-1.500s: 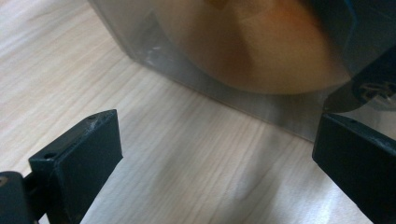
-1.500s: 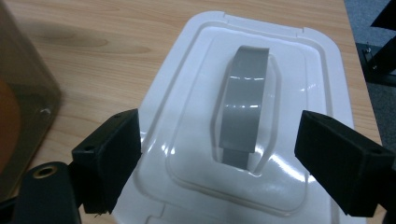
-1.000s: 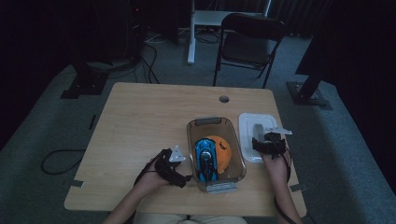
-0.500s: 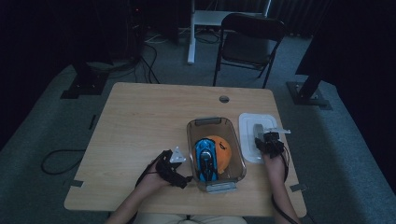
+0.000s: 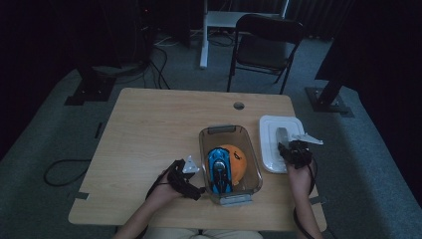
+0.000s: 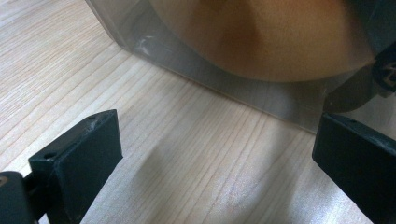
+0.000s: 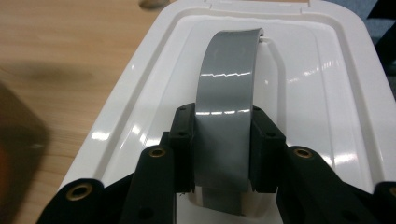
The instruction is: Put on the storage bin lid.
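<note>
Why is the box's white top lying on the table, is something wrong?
Nothing is broken or spilled. The white lid lies beside the clear box, not on it. The right claw pinches the lid's grey handle. The toy car and orange ball sit inside the box.

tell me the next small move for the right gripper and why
Probably lift the white lid a little and carry it toward the clear bin. The right gripper has just closed on the lid's grey handle, the bin with the toy car and orange ball stands uncovered beside it, and the open left gripper waits at the bin's wall.
</note>
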Demonstrator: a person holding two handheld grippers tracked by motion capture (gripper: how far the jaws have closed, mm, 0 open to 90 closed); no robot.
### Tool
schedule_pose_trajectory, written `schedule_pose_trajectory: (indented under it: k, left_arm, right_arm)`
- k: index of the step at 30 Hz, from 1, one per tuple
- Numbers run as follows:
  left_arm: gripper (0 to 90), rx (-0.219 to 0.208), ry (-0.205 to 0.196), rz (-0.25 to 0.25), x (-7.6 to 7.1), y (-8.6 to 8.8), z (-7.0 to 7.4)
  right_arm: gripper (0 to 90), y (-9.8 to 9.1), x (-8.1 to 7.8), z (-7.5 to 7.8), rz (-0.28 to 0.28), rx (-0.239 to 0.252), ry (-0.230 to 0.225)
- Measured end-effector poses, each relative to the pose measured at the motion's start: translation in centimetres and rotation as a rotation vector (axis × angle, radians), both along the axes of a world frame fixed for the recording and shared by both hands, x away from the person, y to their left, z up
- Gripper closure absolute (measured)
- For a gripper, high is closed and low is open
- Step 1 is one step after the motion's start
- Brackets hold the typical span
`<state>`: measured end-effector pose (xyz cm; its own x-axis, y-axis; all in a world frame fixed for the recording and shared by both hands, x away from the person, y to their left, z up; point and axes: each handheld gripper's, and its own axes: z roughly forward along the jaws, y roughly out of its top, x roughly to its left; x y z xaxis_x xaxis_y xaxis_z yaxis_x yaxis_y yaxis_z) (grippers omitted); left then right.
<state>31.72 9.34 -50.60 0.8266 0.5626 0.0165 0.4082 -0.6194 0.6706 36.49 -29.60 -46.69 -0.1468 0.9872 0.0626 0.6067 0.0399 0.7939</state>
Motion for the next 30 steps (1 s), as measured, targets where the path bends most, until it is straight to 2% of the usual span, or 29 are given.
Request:
schedule_pose_trajectory:
  k: [3,4,5,7,9,10,11,12,14,15,18,23,27,30]
  left_arm:
    - [2.1,0.004,-0.003,0.000,0.0,-0.1,0.0]
    - [2.1,0.006,-0.004,0.000,-0.1,-0.2,0.0]
    - [2.1,0.006,-0.006,-0.003,-0.1,-0.4,0.1]
    - [2.1,0.010,-0.008,-0.012,-0.1,-0.8,0.1]
    - [2.1,0.011,-0.007,-0.022,-0.1,-1.1,0.1]
    - [2.1,0.011,-0.007,-0.022,-0.1,-1.1,0.1]
    - [2.1,0.015,-0.009,-0.028,-0.2,-1.4,0.2]
    - [2.1,0.015,-0.009,-0.028,-0.2,-1.4,0.2]
    - [2.1,0.015,-0.007,-0.034,-0.1,-1.8,0.2]
    - [2.1,0.015,-0.007,-0.034,-0.1,-1.8,0.2]
    - [2.1,0.016,-0.007,-0.048,-0.1,-2.6,0.2]
    - [2.1,0.014,-0.003,-0.074,-0.2,-3.7,0.2]
    - [2.1,0.001,0.006,-0.062,-0.2,-3.3,-0.1]
    - [2.1,0.003,0.005,-0.041,-0.2,-2.7,0.0]
  right_arm:
    - [67.6,0.1,-1.3,1.9,0.007,0.012,-0.042]
    - [67.6,0.1,-1.3,1.9,0.007,0.012,-0.042]
    - [67.7,0.3,-2.4,3.1,0.021,0.024,-0.072]
    - [67.6,0.6,-3.5,4.3,0.034,0.032,-0.106]
    - [67.7,0.9,-4.4,5.4,0.054,0.043,-0.130]
    - [67.7,0.9,-4.4,5.4,0.054,0.043,-0.130]
    - [67.6,1.3,-5.3,6.4,0.074,0.057,-0.153]
    - [67.6,1.3,-5.3,6.4,0.074,0.057,-0.153]
    - [67.7,1.9,-6.4,7.6,0.107,0.078,-0.182]
    - [67.7,1.9,-6.4,7.6,0.107,0.078,-0.182]
    - [67.7,3.2,-7.4,8.8,0.172,0.085,-0.198]
    - [67.7,5.4,-8.3,9.7,0.259,0.092,-0.211]
    - [67.7,7.3,-8.4,9.6,0.351,0.101,-0.192]
    - [67.7,8.5,-8.4,9.3,0.392,0.098,-0.178]
